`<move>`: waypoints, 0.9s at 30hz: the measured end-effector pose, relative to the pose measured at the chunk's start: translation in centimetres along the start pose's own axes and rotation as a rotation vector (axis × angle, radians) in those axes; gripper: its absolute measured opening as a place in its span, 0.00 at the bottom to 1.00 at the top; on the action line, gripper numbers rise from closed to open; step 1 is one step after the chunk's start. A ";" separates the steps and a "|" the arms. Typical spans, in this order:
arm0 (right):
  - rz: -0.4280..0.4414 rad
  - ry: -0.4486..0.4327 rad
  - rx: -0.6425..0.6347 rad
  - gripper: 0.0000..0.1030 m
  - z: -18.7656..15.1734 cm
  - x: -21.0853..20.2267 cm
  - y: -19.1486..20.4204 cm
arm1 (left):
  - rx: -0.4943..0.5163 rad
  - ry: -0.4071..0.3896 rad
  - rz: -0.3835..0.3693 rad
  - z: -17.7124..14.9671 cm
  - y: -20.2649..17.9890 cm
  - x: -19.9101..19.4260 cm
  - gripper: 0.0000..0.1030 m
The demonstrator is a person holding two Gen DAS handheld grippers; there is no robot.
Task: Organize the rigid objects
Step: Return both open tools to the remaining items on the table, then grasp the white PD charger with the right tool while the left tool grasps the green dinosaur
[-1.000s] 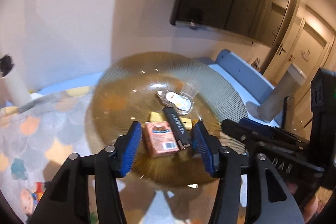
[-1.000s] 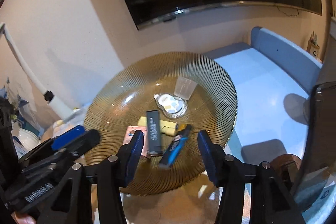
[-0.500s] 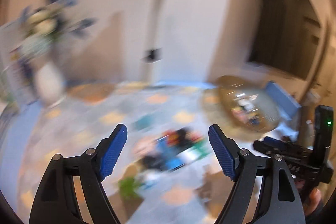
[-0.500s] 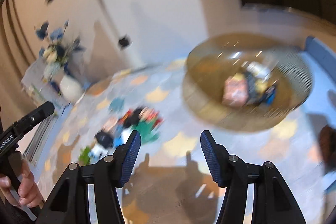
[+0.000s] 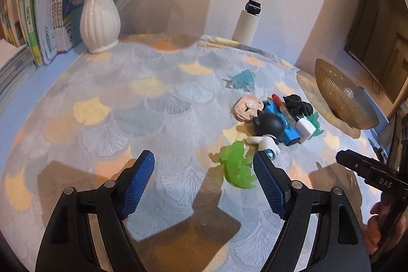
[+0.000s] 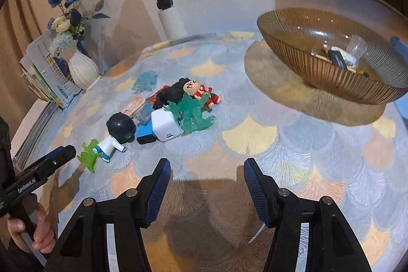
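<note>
A pile of small toys lies on the patterned cloth: a black-headed figurine (image 5: 267, 126) (image 6: 119, 129), a blue box (image 6: 145, 135), a white charger cube (image 6: 165, 129), a teal dinosaur (image 6: 193, 114) and a red figure (image 6: 204, 94). A green dinosaur (image 5: 237, 167) (image 6: 89, 154) lies just inside my left gripper's right finger, untouched. My left gripper (image 5: 202, 162) is open and empty. Over bare cloth in front of the pile, my right gripper (image 6: 207, 165) is open too. The amber glass bowl (image 5: 339, 98) (image 6: 318, 70) stands to the right with several items inside.
A white vase with flowers (image 5: 99, 17) and a row of books (image 5: 46, 17) stand at the back left. A white pole (image 5: 252, 9) rises behind the table. A pale blue dinosaur (image 5: 242, 79) lies apart behind the pile. A person's hand (image 6: 38, 228) grips the left tool.
Both grippers have swung left from above the bowl to the cloth in front of the toy pile. The left jaws stand wider than before. The bowl now sits off to the right.
</note>
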State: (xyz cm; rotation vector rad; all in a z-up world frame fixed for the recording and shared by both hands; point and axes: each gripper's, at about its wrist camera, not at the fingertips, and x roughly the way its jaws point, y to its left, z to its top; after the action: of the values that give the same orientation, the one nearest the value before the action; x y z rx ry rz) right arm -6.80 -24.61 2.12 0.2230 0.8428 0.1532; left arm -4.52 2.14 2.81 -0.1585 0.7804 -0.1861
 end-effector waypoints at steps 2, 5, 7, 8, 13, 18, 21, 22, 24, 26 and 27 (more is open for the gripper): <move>-0.003 0.010 -0.004 0.56 -0.1 0.1 0.1 | 0.004 -0.008 -0.006 -0.2 0.0 -0.3 0.76; -0.017 0.006 -0.023 0.56 -0.2 0.1 0.4 | 0.023 -0.008 0.001 -0.4 -0.3 -0.4 0.76; -0.026 0.001 -0.039 0.56 -0.3 0.0 0.7 | 0.042 0.004 0.006 -0.4 -0.7 -0.2 0.76; -0.031 0.001 -0.046 0.56 -0.3 0.1 0.9 | 0.057 0.009 0.012 -0.5 -1.0 -0.1 0.76; -0.004 0.009 -0.041 0.56 0.2 0.1 1.2 | 0.127 0.057 0.009 -0.5 -2.2 0.6 0.62; 0.117 0.074 0.008 0.52 1.7 1.6 2.2 | 0.140 0.111 -0.019 0.0 -2.5 1.5 0.58; 0.131 0.096 -0.010 0.46 2.2 3.0 3.4 | 0.176 0.140 -0.007 0.2 -2.9 2.2 0.59; 0.116 0.092 -0.018 0.46 2.3 3.3 3.7 | 0.193 0.148 0.002 0.2 -3.0 2.4 0.58; 0.101 0.093 -0.020 0.46 2.6 3.9 3.8 | 0.200 0.156 0.004 0.3 -3.1 2.8 0.56; 0.109 0.102 -0.003 0.46 3.1 4.8 3.6 | 0.193 0.153 0.027 0.6 -3.0 3.3 0.56; 0.115 0.105 0.004 0.46 3.3 5.1 3.5 | 0.193 0.150 0.029 0.7 -3.0 3.4 0.56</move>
State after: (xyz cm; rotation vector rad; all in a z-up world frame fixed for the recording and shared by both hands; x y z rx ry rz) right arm -1.12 -20.52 1.44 0.2693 0.9352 0.2725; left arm -1.95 -1.48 1.58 0.0505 0.9089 -0.2466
